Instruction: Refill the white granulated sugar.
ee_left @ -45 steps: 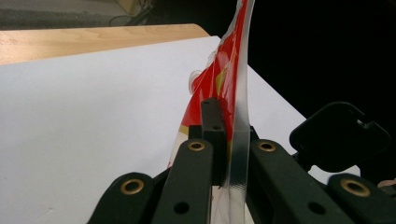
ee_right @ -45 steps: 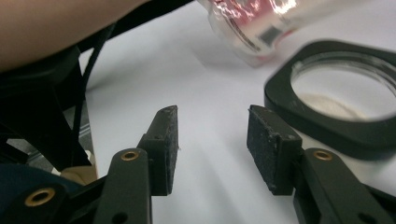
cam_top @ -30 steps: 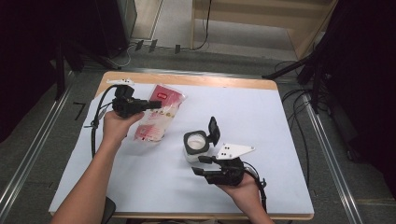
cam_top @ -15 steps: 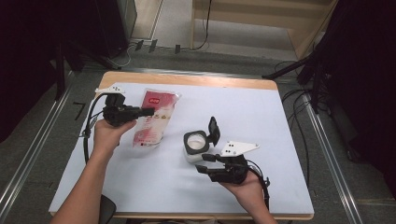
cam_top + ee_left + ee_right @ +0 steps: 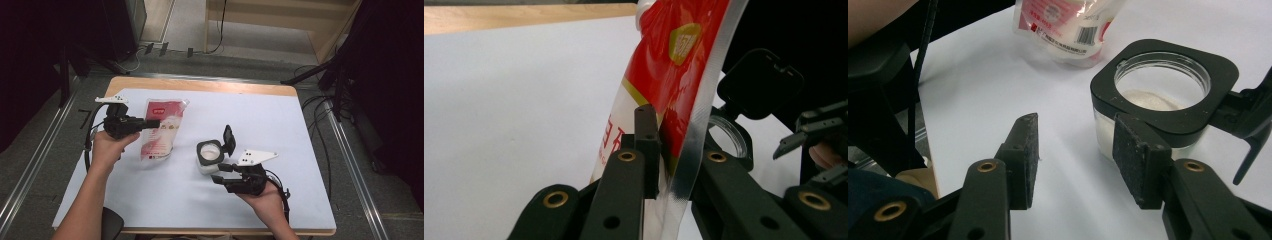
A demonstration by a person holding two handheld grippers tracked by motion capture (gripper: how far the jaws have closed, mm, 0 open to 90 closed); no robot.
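Pouch (image 5: 161, 129), red and white, lay on the white table cover (image 5: 280, 125) at about 10 o'clock from the table's middle, its sealed side edge clamped between the jaws of the left gripper (image 5: 150, 123); in the left gripper view the film (image 5: 684, 100) sat pinched between them, top corner up at 12 o'clock. Jar (image 5: 210, 155), clear with a black square collar and its flip lid (image 5: 229, 139) standing open, sat near the middle with white powder or grains inside. Right gripper (image 5: 218, 172) was at the jar's 6 o'clock, jaws apart, one pad (image 5: 1135, 162) just beside the jar wall, holding nothing; contact couldn't be confirmed. Risks, as judged: the grip was on thin seam only, so a lift could let the pouch slip or swing and dump contents on the cover. Jar was unheld, so a bump from the pouch or the right jaw could tip it. Open lid stood at the jar's 1 o'clock and could catch the pouch.
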